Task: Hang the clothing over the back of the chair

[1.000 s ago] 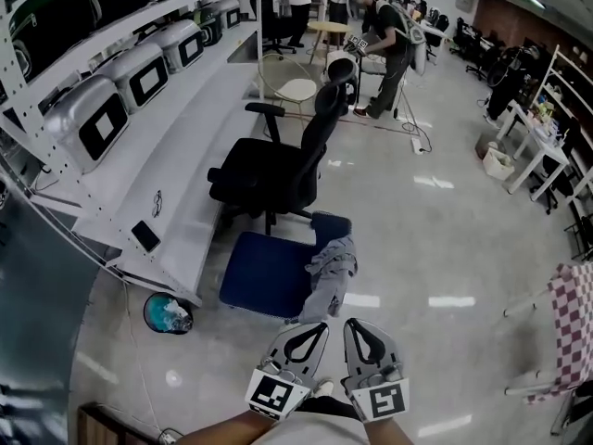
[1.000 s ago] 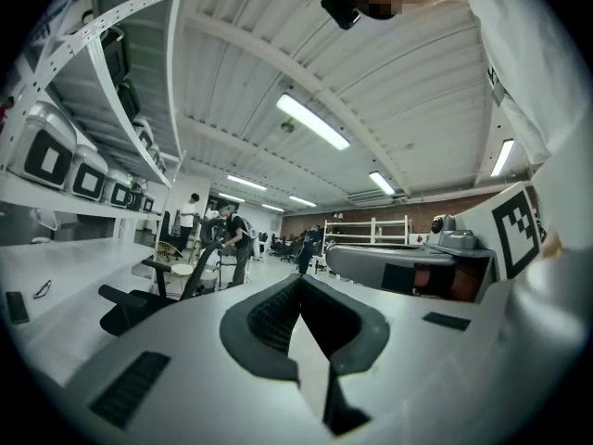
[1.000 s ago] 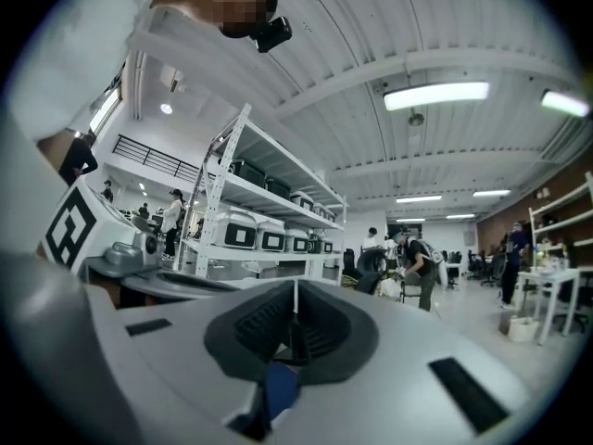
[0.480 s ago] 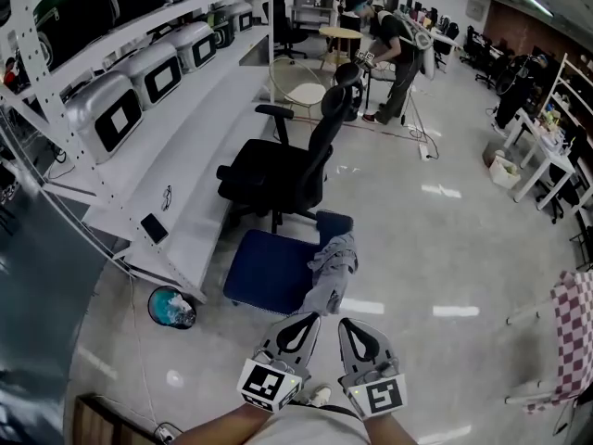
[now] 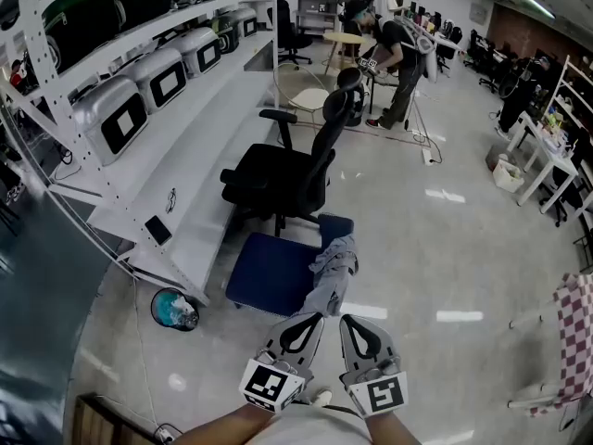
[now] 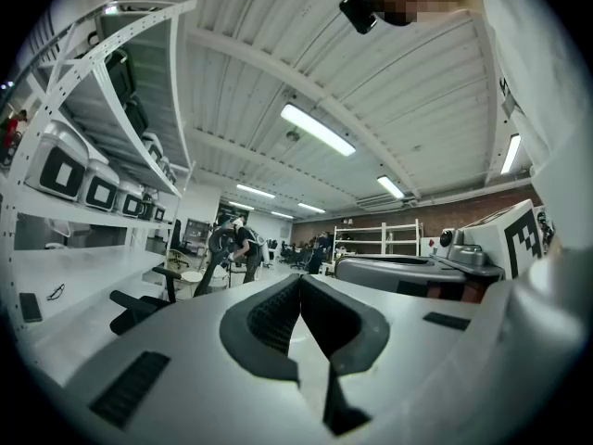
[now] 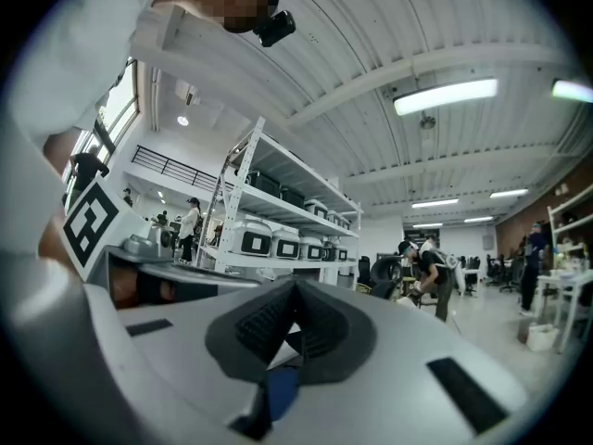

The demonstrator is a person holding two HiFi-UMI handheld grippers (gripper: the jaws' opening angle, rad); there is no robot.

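A blue chair (image 5: 270,273) stands on the floor just ahead of me. Grey clothing (image 5: 332,268) is draped over its back and hangs down the near side. Both grippers are held side by side low in the head view, short of the chair and apart from the clothing. My left gripper (image 5: 314,318) is shut with nothing in it, and its pads meet at the tip (image 6: 300,282). My right gripper (image 5: 348,322) is shut and empty too, with its pads closed together (image 7: 295,287).
A black office chair (image 5: 281,171) stands right behind the blue one. A long white shelf unit (image 5: 139,170) with several boxy appliances runs along the left. A teal bin (image 5: 172,309) sits by its foot. People work at the far end (image 5: 395,52). A checkered cloth (image 5: 578,327) hangs at the right.
The head view has shifted slightly, so the chairs sit a little differently in the frame. Both grippers stay shut and nearly still. The clothing has not moved.
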